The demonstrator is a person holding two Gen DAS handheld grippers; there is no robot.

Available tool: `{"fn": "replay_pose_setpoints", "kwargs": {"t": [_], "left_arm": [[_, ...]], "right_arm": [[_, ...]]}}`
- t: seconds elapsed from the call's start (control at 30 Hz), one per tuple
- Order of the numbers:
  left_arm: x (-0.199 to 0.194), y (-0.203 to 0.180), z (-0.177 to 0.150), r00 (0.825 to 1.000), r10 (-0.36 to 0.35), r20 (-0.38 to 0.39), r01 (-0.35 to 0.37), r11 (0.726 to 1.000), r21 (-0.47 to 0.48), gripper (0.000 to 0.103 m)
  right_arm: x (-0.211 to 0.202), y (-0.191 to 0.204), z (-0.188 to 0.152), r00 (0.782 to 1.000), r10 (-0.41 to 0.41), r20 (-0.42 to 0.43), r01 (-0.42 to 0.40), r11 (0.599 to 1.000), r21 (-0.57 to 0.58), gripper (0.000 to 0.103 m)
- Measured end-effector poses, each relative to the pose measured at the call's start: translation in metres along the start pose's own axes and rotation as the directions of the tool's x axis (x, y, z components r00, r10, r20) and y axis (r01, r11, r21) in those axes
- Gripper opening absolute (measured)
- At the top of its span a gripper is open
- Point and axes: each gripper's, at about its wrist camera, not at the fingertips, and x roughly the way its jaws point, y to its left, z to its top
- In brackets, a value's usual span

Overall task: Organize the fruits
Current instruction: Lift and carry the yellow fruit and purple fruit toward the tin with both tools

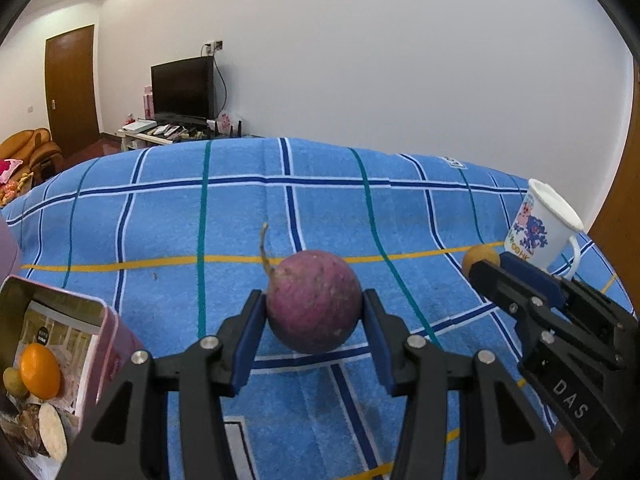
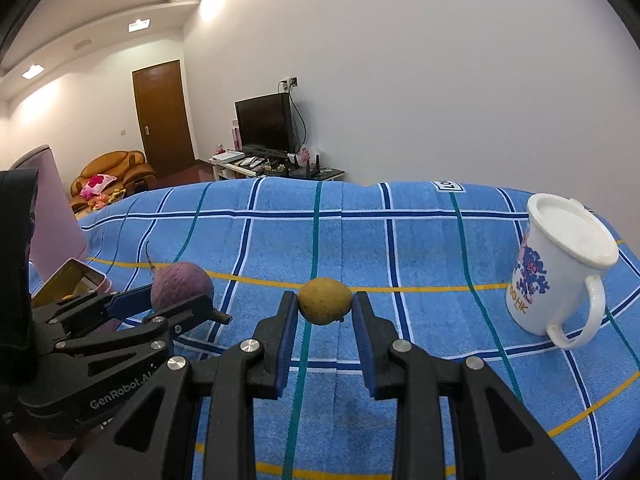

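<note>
The blue checked terry towel (image 1: 320, 208) covered the surface. A pink rectangular tin box (image 1: 60, 356) at the left already held an orange and other produce. The left gripper (image 1: 314, 320) pinched a round, rough purple turnip (image 1: 314, 304) above the towel; the right gripper (image 2: 325, 308) pinched a small yellow-brown oval fruit (image 2: 325, 300). By my judgement both remained undelivered. A white printed mug (image 2: 560, 264) stood apart.
</note>
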Motion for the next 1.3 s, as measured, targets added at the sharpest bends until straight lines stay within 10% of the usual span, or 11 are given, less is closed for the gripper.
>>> {"fn": "replay_pose_setpoints", "kwargs": {"t": [1.3], "left_arm": [[-0.055, -0.008, -0.023, 0.985, 0.083, 0.152, -0.098, 0.991, 0.094, 0.050]], "right_arm": [[-0.031, 0.028, -0.010, 0.992, 0.062, 0.108, -0.055, 0.996, -0.074, 0.030]]}}
